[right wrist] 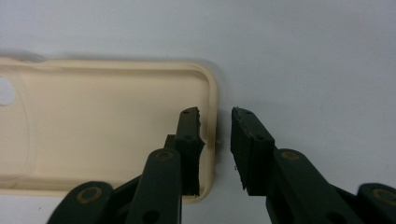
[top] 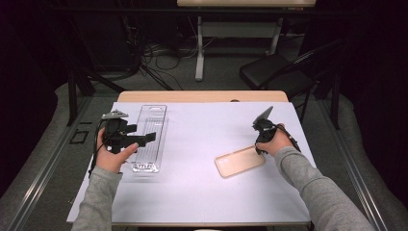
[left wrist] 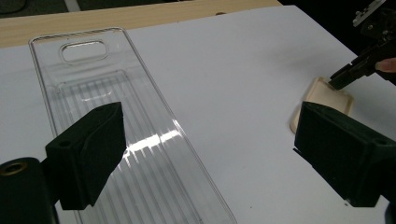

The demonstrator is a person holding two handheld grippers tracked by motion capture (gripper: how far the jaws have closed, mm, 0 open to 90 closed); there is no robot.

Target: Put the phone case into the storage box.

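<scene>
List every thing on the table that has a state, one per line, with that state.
Clear plastic tray: empty, lying flat on the white sheet, open side up.
Beige phone case: lying flat, hollow side up, nothing in it.
Left tool: jaws wide open above the tray, holding nothing.
Right tool: jaws slightly apart, straddling the case's end rim, one inside and one outside, not yet closed.

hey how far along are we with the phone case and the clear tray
Early. Nothing looks done: the beige phone case lies flat on the white mat, apart from the clear tray. In hand: the right claw straddles the case's end rim, jaws not yet closed. The left claw hovers open over the tray. Gripping and lifting remain.
</scene>
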